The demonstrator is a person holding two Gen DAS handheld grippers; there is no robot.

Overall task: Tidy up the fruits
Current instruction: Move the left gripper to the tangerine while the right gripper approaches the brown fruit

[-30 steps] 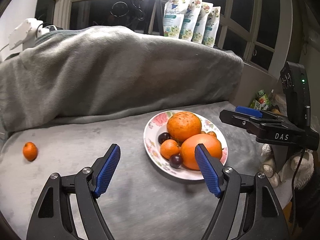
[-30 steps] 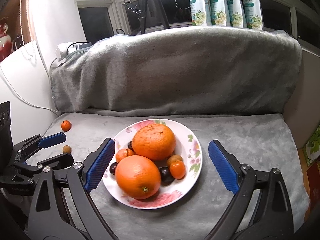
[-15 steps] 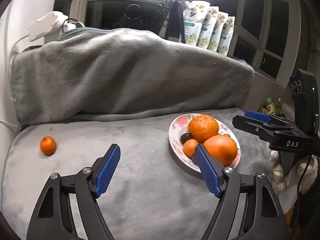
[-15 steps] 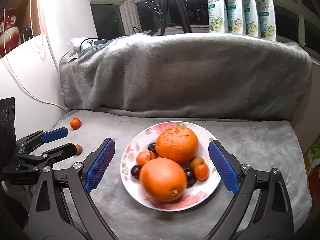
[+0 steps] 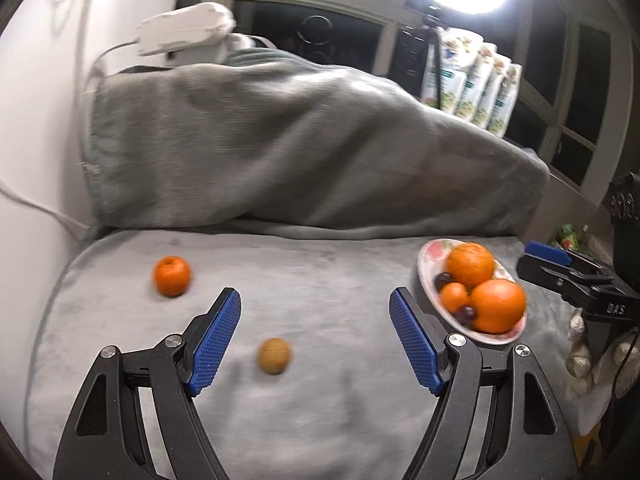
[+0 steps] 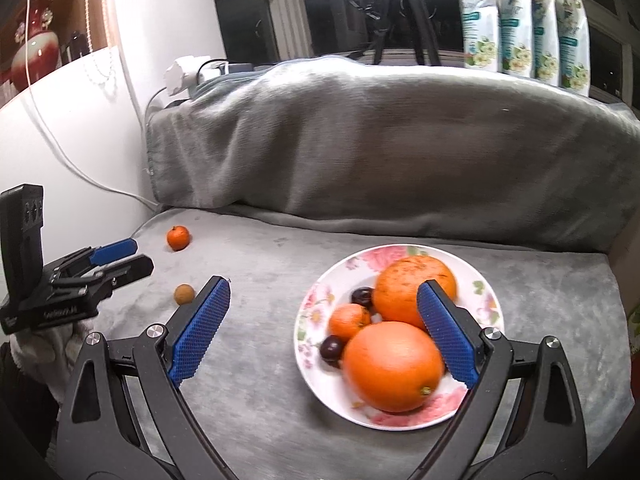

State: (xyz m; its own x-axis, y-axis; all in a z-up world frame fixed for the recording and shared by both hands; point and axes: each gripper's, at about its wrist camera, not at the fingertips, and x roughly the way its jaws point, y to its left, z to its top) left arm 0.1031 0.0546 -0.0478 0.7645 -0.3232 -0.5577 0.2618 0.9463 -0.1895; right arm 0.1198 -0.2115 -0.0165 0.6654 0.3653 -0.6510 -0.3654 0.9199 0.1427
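Left wrist view: my left gripper [image 5: 315, 336] fills the bottom of the frame, its blue pads [image 5: 216, 334] spread wide with nothing pinched. Between them, lower centre, a small brownish fruit [image 5: 273, 355] lies on the grey blanket [image 5: 304, 264], touching neither pad. A small orange [image 5: 172, 275] sits alone at centre left, well apart from the rest. At the right edge I see the floral plate [image 5: 429, 258] carrying two big oranges [image 5: 497, 305], a smaller orange one [image 5: 453, 296] and dark round fruits [image 5: 444, 279]. The right gripper [image 5: 560, 268] pokes in from the far right, just beside the plate; from here I cannot tell how it stands. The picture is slightly smeared.

Right wrist view: my right gripper [image 6: 323, 325] also stands spread and empty. The plate [image 6: 320, 300] lies in the lower right of the frame, partly between the pads, and the right-hand pad [image 6: 448, 338] overlaps the two large oranges [image 6: 394, 366] in the picture; whether it touches them I cannot tell. The small orange [image 6: 178, 237] rests at centre left near the white wall, and the brownish fruit [image 6: 184, 293] sits just off the left pad's tip. The left gripper [image 6: 116, 258] reaches in from the left edge, between those two loose fruits.
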